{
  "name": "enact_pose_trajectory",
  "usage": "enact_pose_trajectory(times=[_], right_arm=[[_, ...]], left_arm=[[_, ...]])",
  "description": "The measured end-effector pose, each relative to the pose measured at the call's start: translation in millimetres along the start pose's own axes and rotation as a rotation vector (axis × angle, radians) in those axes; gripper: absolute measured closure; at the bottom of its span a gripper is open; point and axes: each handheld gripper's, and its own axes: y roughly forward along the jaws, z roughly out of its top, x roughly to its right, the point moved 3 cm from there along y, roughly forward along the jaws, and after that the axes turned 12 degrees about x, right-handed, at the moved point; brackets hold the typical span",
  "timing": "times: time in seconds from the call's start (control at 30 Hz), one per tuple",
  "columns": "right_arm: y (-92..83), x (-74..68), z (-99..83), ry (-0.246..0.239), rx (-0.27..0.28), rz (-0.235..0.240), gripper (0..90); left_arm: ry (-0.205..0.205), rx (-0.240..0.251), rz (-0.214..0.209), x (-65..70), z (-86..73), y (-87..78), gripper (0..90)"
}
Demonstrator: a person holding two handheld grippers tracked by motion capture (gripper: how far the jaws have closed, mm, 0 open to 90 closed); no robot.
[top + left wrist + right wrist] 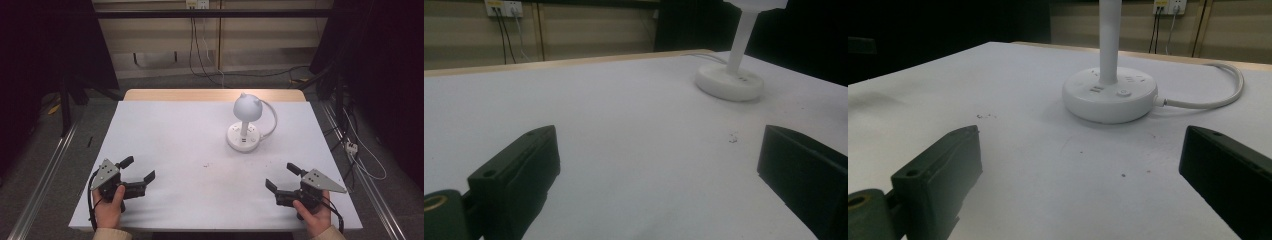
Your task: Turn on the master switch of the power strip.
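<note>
Black fingers wide apart | left gripper (138, 168) empty | right gripper (283, 176) empty

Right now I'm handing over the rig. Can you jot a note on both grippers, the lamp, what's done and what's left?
Left gripper: open, holding nothing, at the near left of the table.
Right gripper: open, holding nothing, at the near right.
Lamp: white, upright on its round base at the far right-centre, cord looping behind it. The right gripper looks the nearer one.
Done: nothing visible; the lamp is untouched.
Left: probably reach for the lamp, perhaps the button on its base.
</note>
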Motion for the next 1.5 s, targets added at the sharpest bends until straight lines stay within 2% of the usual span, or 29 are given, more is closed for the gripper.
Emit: enact_pose_trajectory(times=[0.5,0.6,0.97,1.2,1.5], right_arm=[[9.3,5.9,3.2,-0.031,-0.008,-0.017,3.8],[11.6,6.8,4.3,-0.022,-0.009,-0.019,3.7],[23.4,10.3,7.4,-0.057,-0.007,-0.039,4.4],[30.0,13.6,10.5,-0.039,0.0,-0.05,4.7],[39.4,16.1,11.0,-0.044,-0.012,-0.062,4.7]], left_arm=[[0.003,0.003,-0.015,1.3,0.5,1.8,3.2],[0.001,0.004,-0.015,1.3,0.2,2.0,3.2],[0.002,0.008,-0.019,1.9,0.4,1.6,3.2],[0.001,0.008,-0.018,1.9,0.7,0.7,3.2],[-0.003,0.012,-0.021,2.3,1.1,0.8,2.9]])
